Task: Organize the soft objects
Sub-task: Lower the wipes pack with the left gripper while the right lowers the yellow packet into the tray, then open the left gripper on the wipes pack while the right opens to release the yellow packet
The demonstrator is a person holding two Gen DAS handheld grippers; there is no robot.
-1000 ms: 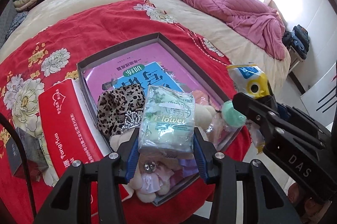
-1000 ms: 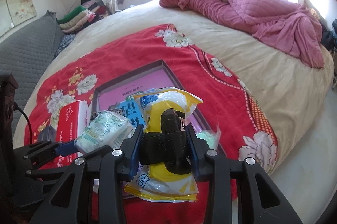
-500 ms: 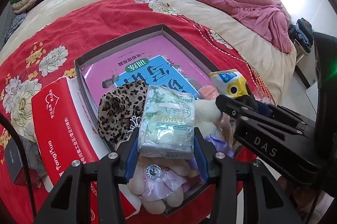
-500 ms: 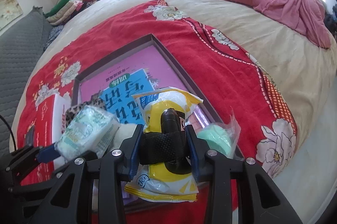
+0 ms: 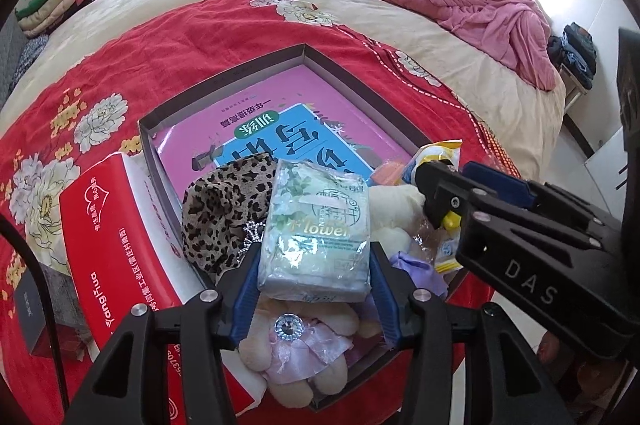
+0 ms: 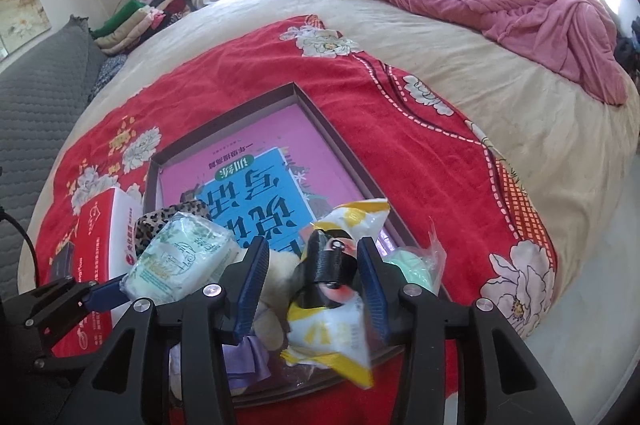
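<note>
Both claws have dropped closer to the box (image 5: 352, 75) since the earlier shots, and both have just been opening up. Right claw (image 6: 316, 279) shows it clearly: there's now a gap between its blue pads and the yellow snack bag (image 6: 332, 321), which sits tilted between them over the near right corner of the box. Can't tell what the black strap thing on the bag's front is.

Left claw (image 5: 314, 289) has the tissue pack (image 5: 316, 233) between its pads. They look like they touch its sides, but whether they're really squeezing it is hard to tell. The pack sits over the near end of the box, above a plush toy (image 5: 308, 353) that's mostly hidden under it.

Leopard fabric (image 5: 224, 209) lies left of the pack, half covered. A blue book (image 5: 280, 141) lies flat in the far part of the box, its near end buried. Red carton (image 5: 108, 249) sits just left of the box on the bed (image 5: 168, 37). Both claws point steeply down, side by side.
</note>
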